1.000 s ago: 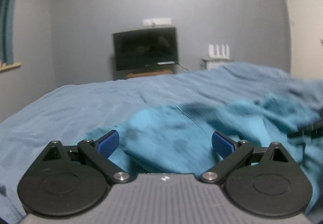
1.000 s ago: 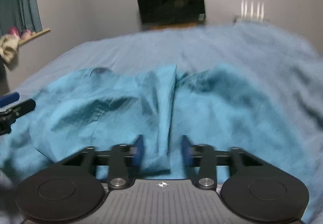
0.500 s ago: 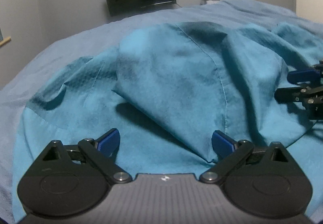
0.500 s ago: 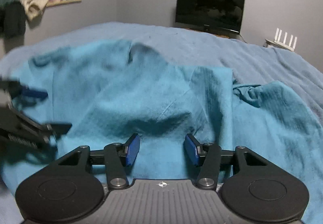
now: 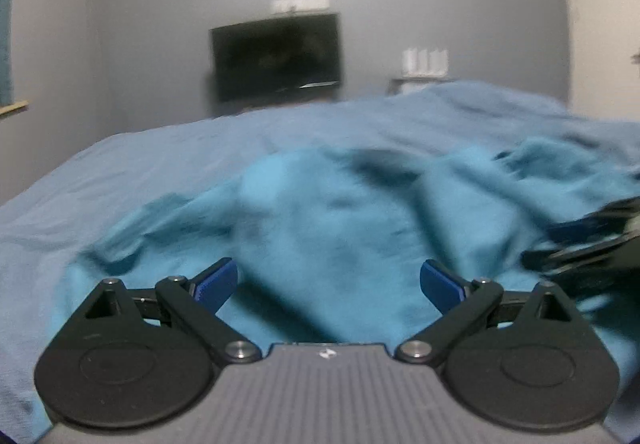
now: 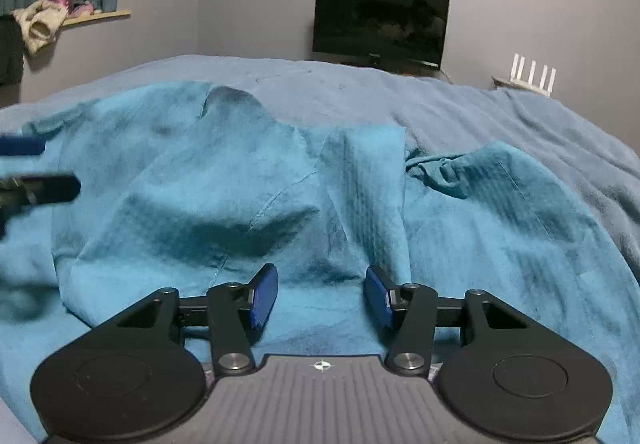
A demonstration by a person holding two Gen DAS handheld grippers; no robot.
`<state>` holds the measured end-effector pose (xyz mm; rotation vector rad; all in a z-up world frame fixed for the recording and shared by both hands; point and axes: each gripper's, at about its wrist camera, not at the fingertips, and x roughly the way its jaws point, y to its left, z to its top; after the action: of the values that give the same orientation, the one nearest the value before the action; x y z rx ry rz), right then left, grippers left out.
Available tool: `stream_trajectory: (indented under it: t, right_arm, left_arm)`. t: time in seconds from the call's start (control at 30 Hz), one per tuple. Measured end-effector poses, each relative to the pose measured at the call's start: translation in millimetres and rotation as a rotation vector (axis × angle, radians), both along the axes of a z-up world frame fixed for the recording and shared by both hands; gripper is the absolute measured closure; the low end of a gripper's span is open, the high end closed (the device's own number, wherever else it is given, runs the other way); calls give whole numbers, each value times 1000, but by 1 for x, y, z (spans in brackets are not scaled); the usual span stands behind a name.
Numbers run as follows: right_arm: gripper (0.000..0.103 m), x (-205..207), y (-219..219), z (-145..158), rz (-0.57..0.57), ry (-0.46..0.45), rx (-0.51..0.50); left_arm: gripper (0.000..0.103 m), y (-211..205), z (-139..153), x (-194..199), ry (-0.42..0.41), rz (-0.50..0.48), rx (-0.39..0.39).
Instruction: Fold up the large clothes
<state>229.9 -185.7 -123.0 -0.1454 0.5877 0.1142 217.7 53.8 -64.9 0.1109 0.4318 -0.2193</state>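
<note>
across the left wrist view, the teal garment (image 5: 332, 236) lies rumpled on the bed (image 5: 168, 163), which is covered in a paler blue sheet. half a second ago this camera looked steeply down on the cloth; now it has tipped up and pulled low, so the tv (image 5: 276, 55) and grey wall fill the top again. the left hand-held gripper (image 5: 328, 282) is spread wide, its blue pads (image 5: 216, 280) clear of the fabric with nothing between them. the picture is motion-blurred, so whether the lower edge brushes the cloth is hard to say. the other tool shows as a dark smear at the right edge.

from the right wrist view, sharper, the garment (image 6: 248, 195) sits bunched with a flap (image 6: 364, 179) standing up along the middle and a seam running across it. the right hand-held gripper (image 6: 322, 298) has opened a little wider than a moment ago and grips nothing, hovering just over the near hem. judging by that, no fold is under way yet; both tools seem to be repositioning for a fresh grasp.
</note>
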Motion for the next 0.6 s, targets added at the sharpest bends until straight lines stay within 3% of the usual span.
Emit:
stream_trajectory:
  t: [0.1, 0.2, 0.23, 0.33, 0.43, 0.6]
  right_arm:
    - [51, 2, 2, -7, 7, -13, -15]
    - [51, -1, -7, -12, 19, -17, 13]
    - [51, 0, -9, -13, 20, -10, 28]
    - [50, -7, -9, -3, 24, -3, 46]
    - [44, -41, -11, 15, 37, -22, 102]
    - [35, -102, -8, 16, 104, 15, -53]
  left_arm:
    - [5, -13, -6, 0, 33, -95, 1]
    - [4, -31, -32, 12, 142, -104, 129]
    - [4, -32, -38, 13, 158, -105, 135]
    - [4, -32, -39, 12, 149, -95, 117]
    - [4, -23, -37, -2, 124, -74, 69]
    - [4, -21, -21, -37, 99, -93, 0]
